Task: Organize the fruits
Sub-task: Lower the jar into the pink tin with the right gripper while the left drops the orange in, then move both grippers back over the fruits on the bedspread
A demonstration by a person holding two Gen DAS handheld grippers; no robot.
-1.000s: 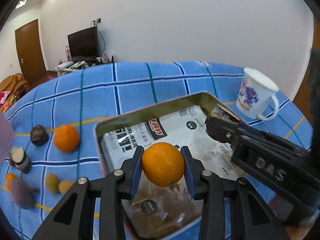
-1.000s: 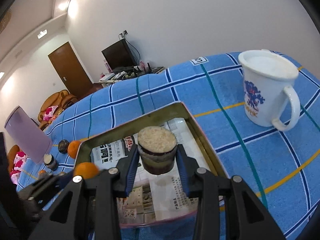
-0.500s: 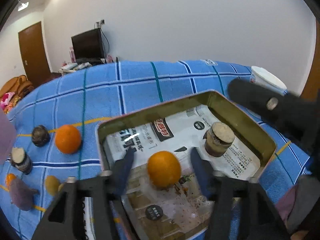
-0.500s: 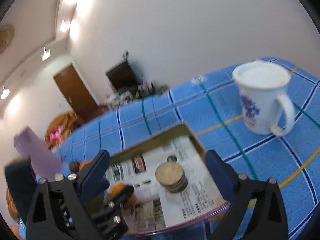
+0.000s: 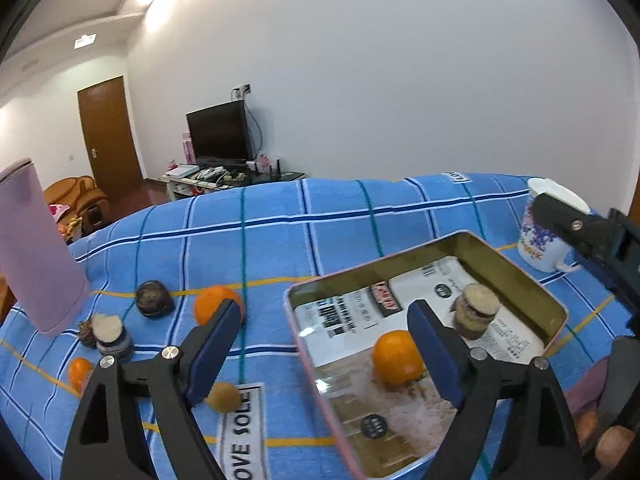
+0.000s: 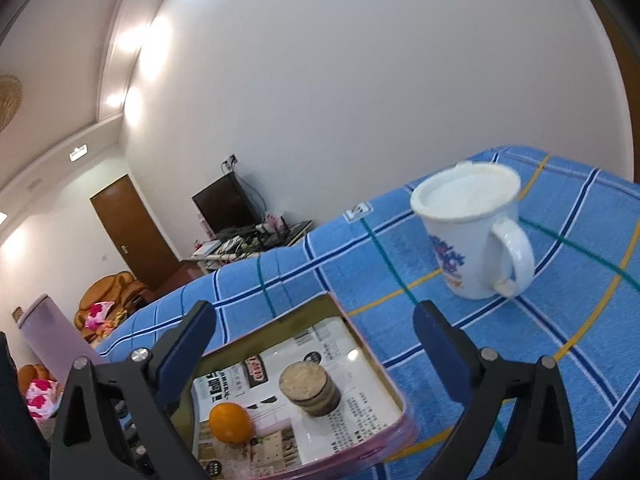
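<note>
Both tongs — left (image 5: 326,346) opening, right (image 6: 314,344) wide, both empty — tin (image 5: 516,284) near edge cut off.

Blue plaid cloth (image 5: 340,216); orange fruit (image 5: 397,357) in a gold tin (image 5: 516,280); white mug (image 6: 472,236), blue print, at two o'clock.

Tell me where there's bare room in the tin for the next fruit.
Free: the tin's far-left paper, beyond the orange, and its near end. Crowded: middle, where the orange and cut fruit sit.
</note>
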